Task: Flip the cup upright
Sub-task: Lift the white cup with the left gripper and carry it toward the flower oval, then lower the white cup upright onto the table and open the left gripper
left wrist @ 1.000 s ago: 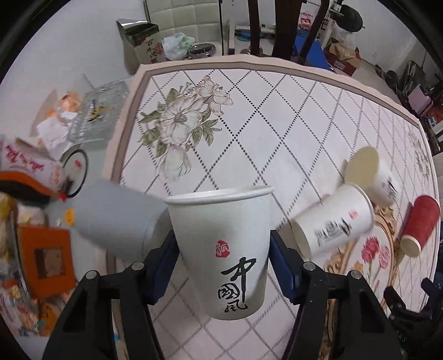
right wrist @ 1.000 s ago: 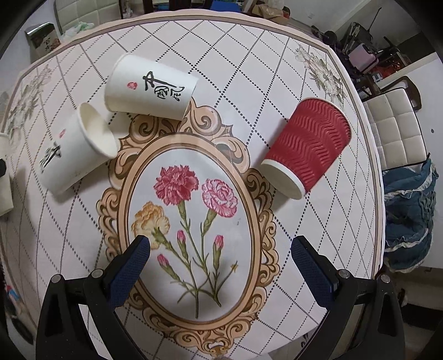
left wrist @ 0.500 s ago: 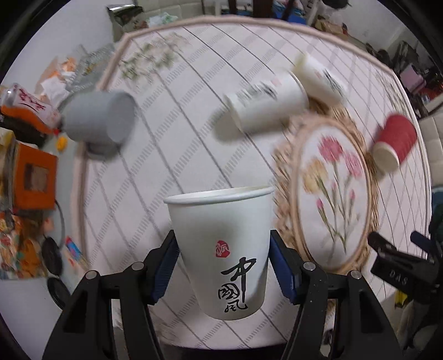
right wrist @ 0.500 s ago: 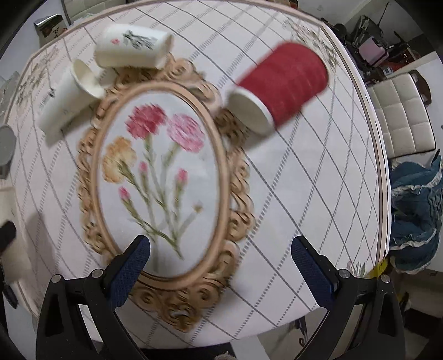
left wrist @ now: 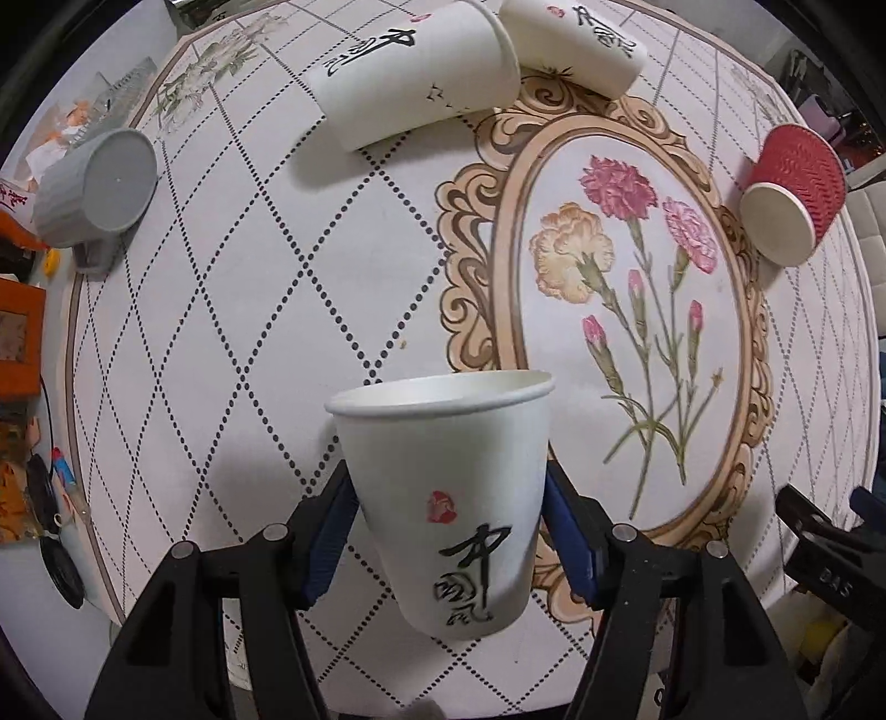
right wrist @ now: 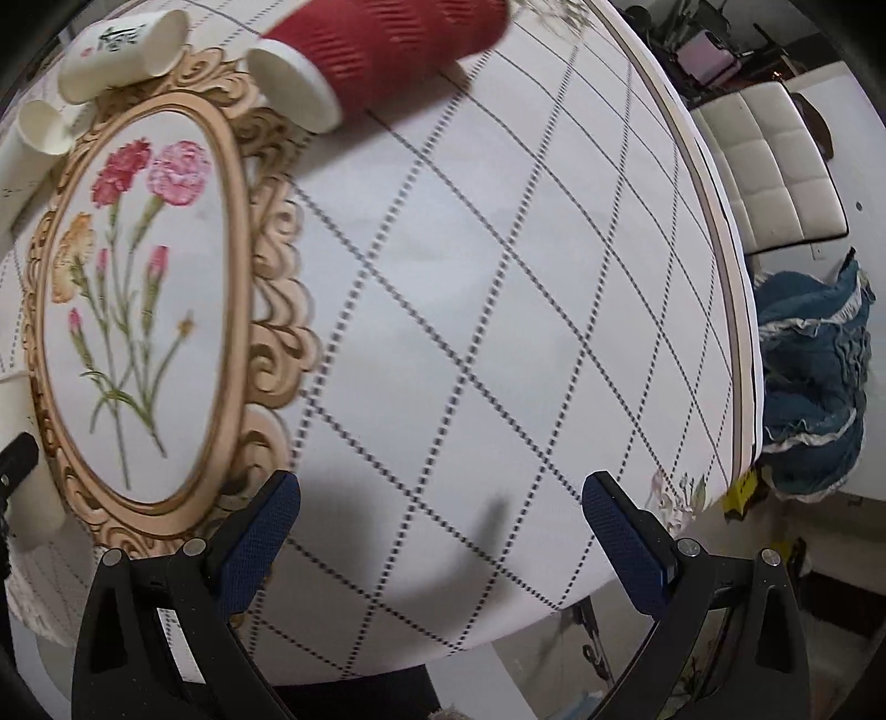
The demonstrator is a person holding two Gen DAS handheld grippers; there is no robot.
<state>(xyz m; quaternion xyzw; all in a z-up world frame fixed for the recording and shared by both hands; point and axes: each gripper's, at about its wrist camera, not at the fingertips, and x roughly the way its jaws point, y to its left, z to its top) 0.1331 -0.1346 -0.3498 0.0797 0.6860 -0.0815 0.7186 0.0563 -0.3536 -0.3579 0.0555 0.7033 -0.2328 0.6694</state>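
Note:
My left gripper (left wrist: 451, 526) is shut on a white paper cup (left wrist: 448, 487) with black calligraphy, held mouth-up over the table's near edge. Two more white cups (left wrist: 415, 72) (left wrist: 576, 39) lie on their sides at the far side. A red ribbed cup (left wrist: 792, 194) lies on its side at the right; it also shows in the right wrist view (right wrist: 382, 50). My right gripper (right wrist: 437, 526) is open and empty above the table's near right part.
A grey mug (left wrist: 94, 188) lies on its side at the table's left edge. The round table (right wrist: 498, 277) has a flower medallion (left wrist: 626, 310). A white chair (right wrist: 769, 177) and blue cloth (right wrist: 814, 387) lie beyond the right edge. Clutter sits left of the table.
My left gripper has carried the held cup down closer to the table. My right gripper has swung right, so the red cup has slid to the top of its view.

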